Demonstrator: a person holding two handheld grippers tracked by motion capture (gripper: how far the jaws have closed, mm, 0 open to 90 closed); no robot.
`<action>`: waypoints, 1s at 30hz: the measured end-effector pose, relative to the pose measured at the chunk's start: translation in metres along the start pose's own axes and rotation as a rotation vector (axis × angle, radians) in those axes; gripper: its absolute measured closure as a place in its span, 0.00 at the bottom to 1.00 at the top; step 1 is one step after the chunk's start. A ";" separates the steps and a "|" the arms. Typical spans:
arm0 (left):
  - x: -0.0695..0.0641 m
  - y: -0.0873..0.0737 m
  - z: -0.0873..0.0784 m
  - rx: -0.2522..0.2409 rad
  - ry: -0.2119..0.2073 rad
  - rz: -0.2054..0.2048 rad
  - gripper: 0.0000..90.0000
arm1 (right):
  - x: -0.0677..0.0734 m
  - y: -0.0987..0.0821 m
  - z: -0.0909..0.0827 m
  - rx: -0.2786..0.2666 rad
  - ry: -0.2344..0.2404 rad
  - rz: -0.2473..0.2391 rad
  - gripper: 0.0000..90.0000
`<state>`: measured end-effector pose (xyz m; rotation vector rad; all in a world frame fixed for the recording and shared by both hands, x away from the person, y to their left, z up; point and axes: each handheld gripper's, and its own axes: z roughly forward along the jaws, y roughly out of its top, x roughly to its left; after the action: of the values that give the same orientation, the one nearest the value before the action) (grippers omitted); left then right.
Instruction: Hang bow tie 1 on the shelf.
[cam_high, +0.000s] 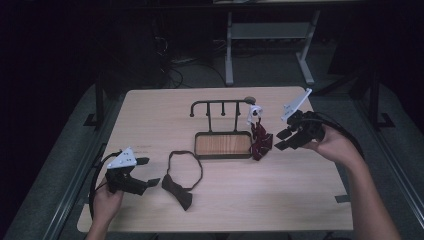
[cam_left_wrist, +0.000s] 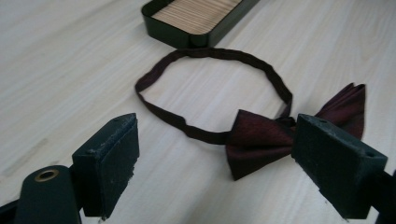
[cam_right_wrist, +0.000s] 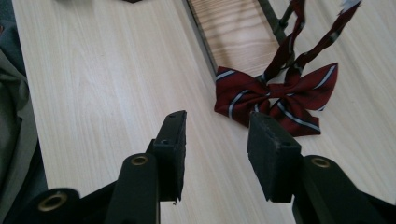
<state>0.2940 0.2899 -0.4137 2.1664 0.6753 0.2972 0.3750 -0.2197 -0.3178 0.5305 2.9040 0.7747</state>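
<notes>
Your left hand-held gripper (cam_left_wrist: 215, 168) is wide open and empty, lined up on the dark bow tie (cam_left_wrist: 275, 135) lying flat on the table (cam_high: 280, 195). Your right hand-held gripper (cam_right_wrist: 217, 154), half open and empty, faces the striped bow tie (cam_right_wrist: 275, 95) hanging from the rack (cam_high: 220, 105).

A pale wood bench (cam_high: 225, 205) stands in a dim room on grey floor (cam_high: 260, 75); beyond its far edge, a white-legged desk frame (cam_high: 229, 55) and tangled cables (cam_high: 172, 67).
</notes>
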 end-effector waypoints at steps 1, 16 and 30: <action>0.000 0.001 0.001 0.008 0.010 0.002 0.16 | 0.002 -0.003 0.001 -0.002 -0.003 -0.001 0.61; -0.004 0.009 0.012 0.057 -0.044 0.025 0.17 | 0.023 -0.038 0.014 -0.040 0.019 0.028 0.57; -0.002 0.021 0.014 0.075 -0.125 0.040 0.17 | 0.038 -0.058 0.028 -0.055 0.016 0.034 0.54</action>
<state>0.3057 0.2688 -0.4064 2.2510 0.5818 0.1582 0.3262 -0.2403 -0.3704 0.5715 2.8859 0.8646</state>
